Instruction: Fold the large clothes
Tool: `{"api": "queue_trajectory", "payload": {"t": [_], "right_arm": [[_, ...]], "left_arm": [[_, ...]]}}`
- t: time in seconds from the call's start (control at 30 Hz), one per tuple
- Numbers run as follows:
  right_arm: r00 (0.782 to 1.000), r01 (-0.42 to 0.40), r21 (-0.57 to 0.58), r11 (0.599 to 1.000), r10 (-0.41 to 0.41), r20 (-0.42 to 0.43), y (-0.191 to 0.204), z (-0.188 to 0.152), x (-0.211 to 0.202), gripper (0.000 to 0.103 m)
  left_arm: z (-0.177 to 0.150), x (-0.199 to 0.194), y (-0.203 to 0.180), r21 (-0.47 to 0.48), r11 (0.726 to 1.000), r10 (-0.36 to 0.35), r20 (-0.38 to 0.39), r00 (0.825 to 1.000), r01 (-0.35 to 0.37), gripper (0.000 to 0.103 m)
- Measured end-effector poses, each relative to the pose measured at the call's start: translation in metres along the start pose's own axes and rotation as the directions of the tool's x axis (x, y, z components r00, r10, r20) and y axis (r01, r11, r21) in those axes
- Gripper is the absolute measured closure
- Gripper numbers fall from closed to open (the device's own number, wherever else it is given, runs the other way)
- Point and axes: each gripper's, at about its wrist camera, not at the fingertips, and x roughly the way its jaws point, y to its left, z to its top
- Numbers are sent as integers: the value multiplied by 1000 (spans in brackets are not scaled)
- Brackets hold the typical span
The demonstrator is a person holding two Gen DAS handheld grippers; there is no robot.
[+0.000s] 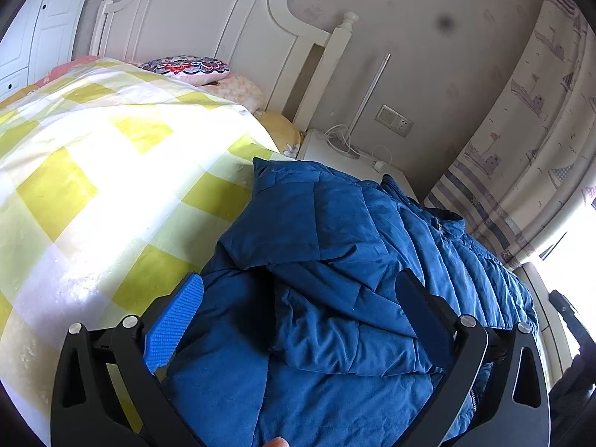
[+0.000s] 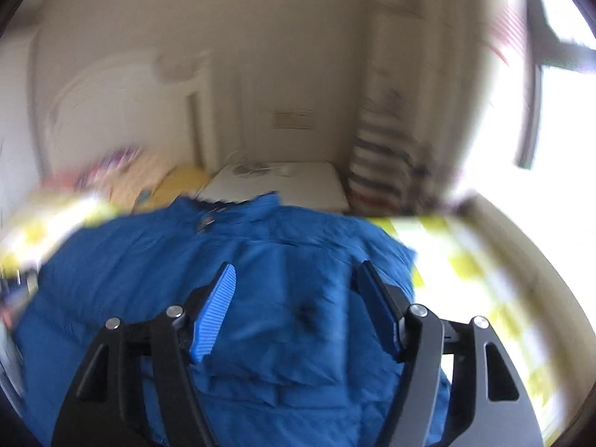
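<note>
Two grippers over one blue quilted jacket (image 1: 335,260), which lies on a bed with a yellow-and-white checked cover (image 1: 93,156). Jacket sits toward the bed's edge nearest the nightstand; one sleeve is folded across the body, the collar end points toward the headboard.

Left gripper (image 1: 301,290): jaws spread wide, nothing between the pads but jacket fabric below them. Left pad (image 1: 175,327) bright blue and ribbed, at the jacket's edge where it meets the checked cover. Whether the pads touch the cloth — cannot tell.

Right gripper (image 2: 296,279): jaws also spread, hovering over the jacket (image 2: 260,279), pinching nothing. Right wrist view heavily motion-blurred; fabric folds only roughly readable. Zipper pull or small metal piece near the collar, blurred.

Surroundings, left wrist view: white headboard (image 1: 208,15), patterned cushion (image 1: 186,67) on a pale orange pillow at the bed's head, white nightstand (image 1: 335,149) beside the bed with a lamp base and white cable on top, wall socket (image 1: 395,121) above it, curtain (image 1: 521,130) printed with boats at the right. Bright window light beyond the curtain
</note>
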Motion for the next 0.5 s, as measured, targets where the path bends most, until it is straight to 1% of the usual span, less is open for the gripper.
{"api": "queue_trajectory", "payload": {"t": [0.03, 0.07, 0.1, 0.13, 0.17, 0.23, 0.27, 0.3, 0.37, 0.4, 0.43, 0.47, 0.5], "right_arm": [[1000, -5, -86, 996, 2, -28, 16, 1, 10, 34], [997, -7, -122, 992, -1, -72, 23, -1, 23, 34], [989, -11, -140, 990, -10, -150, 27, -6, 40, 34], [966, -33, -128, 991, -2, -258, 27, -18, 66, 33], [966, -47, -103, 994, 18, -258, 23, -23, 72, 33], [965, -68, -53, 996, 53, -257, 14, -21, 71, 32], [964, -73, -49, 996, 58, -258, 13, -21, 71, 32], [964, -76, -46, 996, 62, -259, 13, -21, 70, 32], [962, -80, -42, 996, 67, -263, 12, -20, 72, 32], [962, -82, -40, 996, 69, -264, 10, -20, 73, 32], [962, -85, -36, 996, 72, -263, 9, -20, 73, 32], [962, -86, -34, 996, 74, -262, 9, -21, 70, 32], [962, -87, -32, 996, 76, -261, 11, -22, 71, 32]], "left_arm": [[0, 0, 0, -3, 1000, 1, 2, 1000, -1, 4], [0, -1, 1, -6, 1000, 2, 4, 1000, -2, 4], [0, -2, 2, -7, 1000, 6, 9, 1000, -6, 4], [0, -4, 1, -4, 1000, 13, 20, 1000, -13, 4], [0, -7, 0, 3, 1000, 17, 32, 999, -17, 4], [1, -19, -10, 43, 999, 24, 79, 997, -27, 4], [3, -25, -18, 72, 997, 19, 97, 995, -26, 4], [7, -32, -33, 117, 993, -7, 112, 994, -6, 4], [13, -39, -62, 190, 981, -47, 115, 992, 25, 4], [17, -38, -82, 243, 970, -57, 98, 994, 31, 4], [20, -31, -102, 301, 953, -58, 63, 996, 37, 4], [22, -22, -113, 337, 941, -52, 30, 998, 39, 4], [24, -4, -126, 377, 926, -27, -20, 999, 33, 4]]}}
